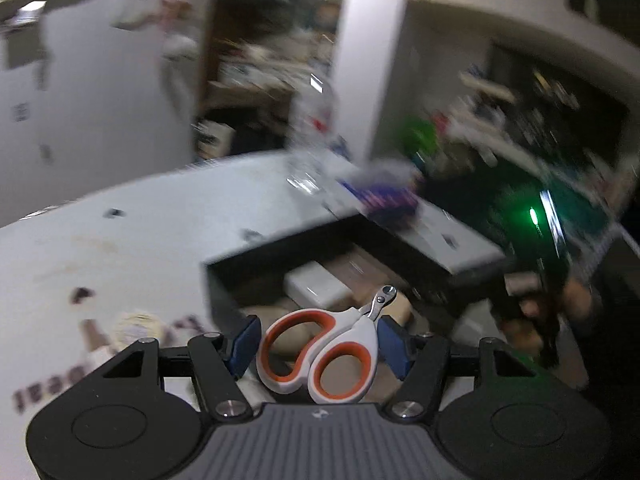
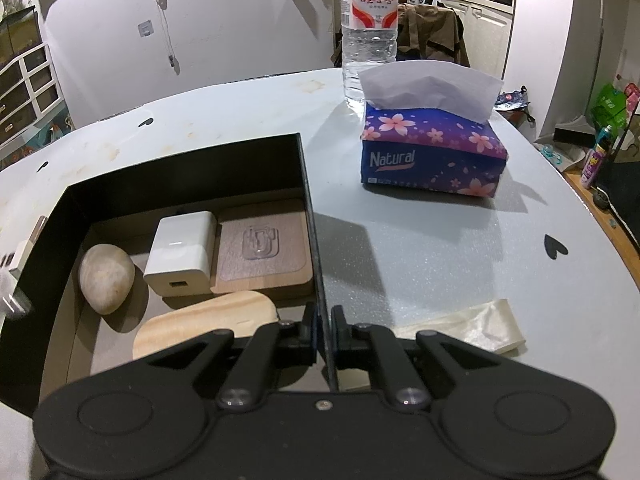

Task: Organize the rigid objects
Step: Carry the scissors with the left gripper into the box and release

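Observation:
My left gripper (image 1: 318, 340) is shut on small white-and-orange clippers (image 1: 320, 354), held by the handles just above the near end of the open black box (image 1: 240, 256). The left wrist view is blurred. My right gripper (image 2: 323, 326) is shut on the box's right wall (image 2: 310, 216). Inside the box lie a white charger cube (image 2: 180, 254), a beige stone (image 2: 106, 278), a square wooden coaster with a clear hook (image 2: 262, 246) and a light wooden piece (image 2: 208, 322).
The box stands on a white table (image 2: 420, 248). A purple tissue pack (image 2: 432, 152) and a water bottle (image 2: 368, 28) stand behind it to the right. A strip of cream tape (image 2: 476, 328) lies near the right gripper. Cluttered shelves lie beyond the table's edge.

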{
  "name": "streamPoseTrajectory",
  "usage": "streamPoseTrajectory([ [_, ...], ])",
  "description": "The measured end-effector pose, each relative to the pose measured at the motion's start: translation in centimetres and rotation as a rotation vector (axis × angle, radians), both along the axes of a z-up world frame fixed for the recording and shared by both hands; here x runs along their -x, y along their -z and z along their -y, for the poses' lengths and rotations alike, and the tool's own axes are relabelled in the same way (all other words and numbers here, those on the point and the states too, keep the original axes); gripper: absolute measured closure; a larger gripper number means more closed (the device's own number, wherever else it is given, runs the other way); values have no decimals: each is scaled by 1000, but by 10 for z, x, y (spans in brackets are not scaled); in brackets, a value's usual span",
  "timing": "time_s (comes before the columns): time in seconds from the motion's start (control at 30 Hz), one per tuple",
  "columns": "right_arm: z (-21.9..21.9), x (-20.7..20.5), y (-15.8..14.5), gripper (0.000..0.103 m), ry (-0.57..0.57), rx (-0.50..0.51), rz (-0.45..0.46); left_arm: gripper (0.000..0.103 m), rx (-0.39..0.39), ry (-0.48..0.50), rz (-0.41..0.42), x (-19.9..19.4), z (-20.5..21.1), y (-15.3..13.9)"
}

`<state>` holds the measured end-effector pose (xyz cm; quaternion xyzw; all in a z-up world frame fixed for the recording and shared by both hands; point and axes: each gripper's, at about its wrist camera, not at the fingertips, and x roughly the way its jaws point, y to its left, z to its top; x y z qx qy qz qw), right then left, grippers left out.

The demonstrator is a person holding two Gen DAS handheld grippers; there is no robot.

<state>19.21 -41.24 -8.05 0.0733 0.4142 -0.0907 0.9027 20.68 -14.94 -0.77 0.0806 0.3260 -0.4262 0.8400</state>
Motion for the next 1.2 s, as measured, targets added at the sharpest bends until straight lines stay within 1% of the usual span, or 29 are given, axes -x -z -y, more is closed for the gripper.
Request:
streamPoseTrajectory([
  [0.13,0,0,0,96,-5,1,2,39,-76,94,-44,-11,21,11],
  [0.37,2,1,1,96,-6,-11,9,39,-174,238,-89,-29,49,17],
  [0.53,3,1,2,96,-11,-17,13,39,-264,337,-141,-36,73,32],
  [0.63,4,1,2,96,-13,-21,15,39,-277,350,-165,-43,74,35],
  [0.7,5,1,2,96,-14,-23,16,38,-289,351,-171,-45,74,36],
  [0.73,5,1,2,96,-15,-24,17,38,-293,352,-159,-44,74,37],
  [0.87,5,1,2,96,-17,-23,17,30,-297,338,-158,-44,74,35],
  [1.0,4,0,2,96,-19,-20,15,25,-289,345,-177,-45,73,33],
  [1.2,4,0,2,96,-19,-20,16,25,-296,328,-179,-43,73,30],
])
